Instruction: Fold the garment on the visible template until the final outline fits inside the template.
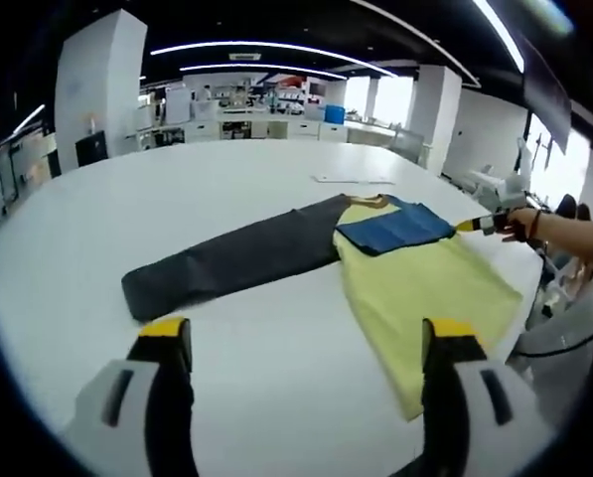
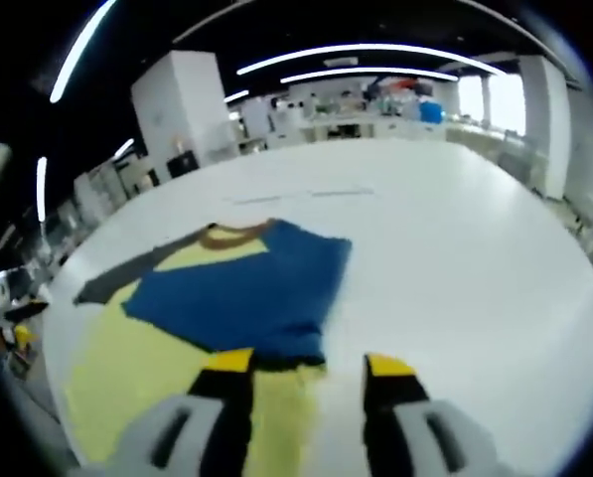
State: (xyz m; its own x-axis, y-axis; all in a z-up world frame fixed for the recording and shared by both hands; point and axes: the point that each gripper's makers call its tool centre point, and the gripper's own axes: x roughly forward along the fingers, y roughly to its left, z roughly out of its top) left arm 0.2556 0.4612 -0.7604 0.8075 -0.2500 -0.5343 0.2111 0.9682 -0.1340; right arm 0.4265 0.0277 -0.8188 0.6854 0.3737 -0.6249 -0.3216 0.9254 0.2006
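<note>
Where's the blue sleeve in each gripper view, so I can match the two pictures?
Left gripper view: the blue sleeve lies right of centre, folded across the top of the yellow body.
Right gripper view: the blue sleeve lies at centre-left, just beyond the jaw tips.
Shared landmark: the brown collar, just past the sleeve in both.

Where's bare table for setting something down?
Free: the white table beyond the dark sleeve, and the strip between that sleeve and the left gripper. Also right of the blue sleeve in the right gripper view. Crowded: the yellow shirt.
</note>
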